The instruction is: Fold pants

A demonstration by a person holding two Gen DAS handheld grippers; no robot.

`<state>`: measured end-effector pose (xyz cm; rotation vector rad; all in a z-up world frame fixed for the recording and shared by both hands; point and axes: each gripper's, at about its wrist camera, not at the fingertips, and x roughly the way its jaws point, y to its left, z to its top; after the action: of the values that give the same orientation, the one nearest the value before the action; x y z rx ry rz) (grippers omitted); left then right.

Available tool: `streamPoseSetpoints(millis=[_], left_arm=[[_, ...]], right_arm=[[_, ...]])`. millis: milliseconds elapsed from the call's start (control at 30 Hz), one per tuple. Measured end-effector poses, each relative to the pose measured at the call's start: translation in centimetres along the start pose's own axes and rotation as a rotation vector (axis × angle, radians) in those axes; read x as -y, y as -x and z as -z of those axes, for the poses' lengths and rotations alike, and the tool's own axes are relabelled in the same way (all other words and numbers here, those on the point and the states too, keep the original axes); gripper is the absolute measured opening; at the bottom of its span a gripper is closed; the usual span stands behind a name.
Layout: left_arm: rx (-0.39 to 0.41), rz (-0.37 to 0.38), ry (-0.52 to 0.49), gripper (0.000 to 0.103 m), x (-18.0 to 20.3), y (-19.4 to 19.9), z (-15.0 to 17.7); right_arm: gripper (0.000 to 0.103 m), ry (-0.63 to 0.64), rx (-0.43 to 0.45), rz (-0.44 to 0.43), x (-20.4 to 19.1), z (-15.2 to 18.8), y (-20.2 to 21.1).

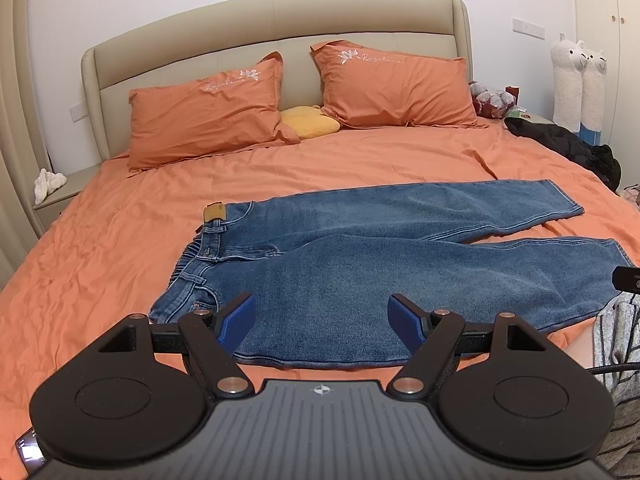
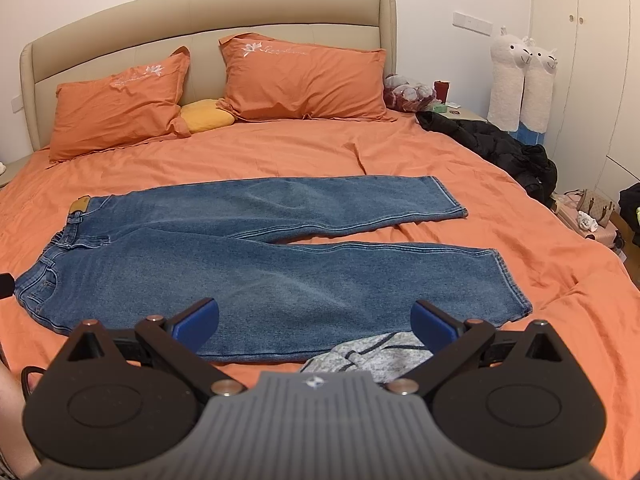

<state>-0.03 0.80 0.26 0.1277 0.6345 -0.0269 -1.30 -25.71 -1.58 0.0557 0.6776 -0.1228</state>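
Note:
Blue jeans [image 1: 360, 264] lie flat on the orange bed, waistband to the left, both legs spread out to the right. They also show in the right wrist view [image 2: 256, 256]. My left gripper [image 1: 322, 320] is open and empty, above the near edge of the jeans by the hip. My right gripper [image 2: 314, 322] is open and empty, above the near leg's lower edge. A tan waist patch [image 1: 214, 213] sits at the far waistband corner.
Two orange pillows [image 1: 208, 116] and a yellow cushion [image 1: 308, 122] lie by the headboard. A black jacket [image 2: 500, 148] lies on the bed's right edge. A grey striped garment [image 2: 372, 354] shows under my right gripper. Bags [image 2: 592, 208] lie on the floor at right.

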Motion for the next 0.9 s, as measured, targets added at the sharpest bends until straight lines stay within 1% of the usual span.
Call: streamPoseSetpoints(millis=[167, 367, 433, 467, 567, 600, 700, 767, 800, 833, 900], left_arm=[[-0.003, -0.003, -0.015, 0.088, -0.2, -0.3, 0.2], [-0.012, -0.003, -0.072, 0.087, -0.5, -1.7, -0.8], [-0.020, 0.012, -0.118, 0.084, -0.6, -2.3, -1.4], [-0.026, 0.022, -0.145, 0.083, -0.7, -2.7, -1.8], [-0.054, 0.033, -0.212, 0.079, -1.5, -4.0, -2.8], [-0.059, 0.040, -0.246, 0.078, -1.8, -4.5, -3.2], [-0.078, 0.075, -0.348, 0.074, -2.6, -6.2, -4.2], [-0.130, 0.127, -0.409, 0.071, -3.3, -7.9, -4.8], [-0.149, 0.142, -0.432, 0.068, -3.7, -8.7, -5.0], [-0.164, 0.150, -0.459, 0.066, -4.0, -9.6, -5.1], [-0.202, 0.180, -0.562, 0.066, -4.4, -11.2, -4.8]], right_arm=[[0.098, 0.007, 0.000, 0.014, 0.2, -0.1, -0.4], [0.098, 0.033, -0.002, 0.030, 0.9, -1.1, -1.7], [0.098, 0.047, -0.004, 0.009, 1.5, -1.8, -2.3], [0.098, 0.057, 0.000, -0.009, 1.9, -2.1, -2.7], [0.098, 0.117, 0.064, -0.073, 3.7, -3.2, -3.7], [0.098, 0.133, 0.069, -0.083, 4.4, -3.8, -4.2], [0.098, 0.164, 0.011, -0.082, 6.1, -5.7, -6.7], [0.096, 0.197, -0.043, -0.083, 7.1, -6.9, -8.7], [0.091, 0.211, -0.072, -0.090, 7.6, -7.4, -9.8], [0.081, 0.224, -0.103, -0.091, 8.1, -7.8, -10.9], [0.073, 0.245, -0.172, -0.093, 9.1, -8.4, -13.2]])
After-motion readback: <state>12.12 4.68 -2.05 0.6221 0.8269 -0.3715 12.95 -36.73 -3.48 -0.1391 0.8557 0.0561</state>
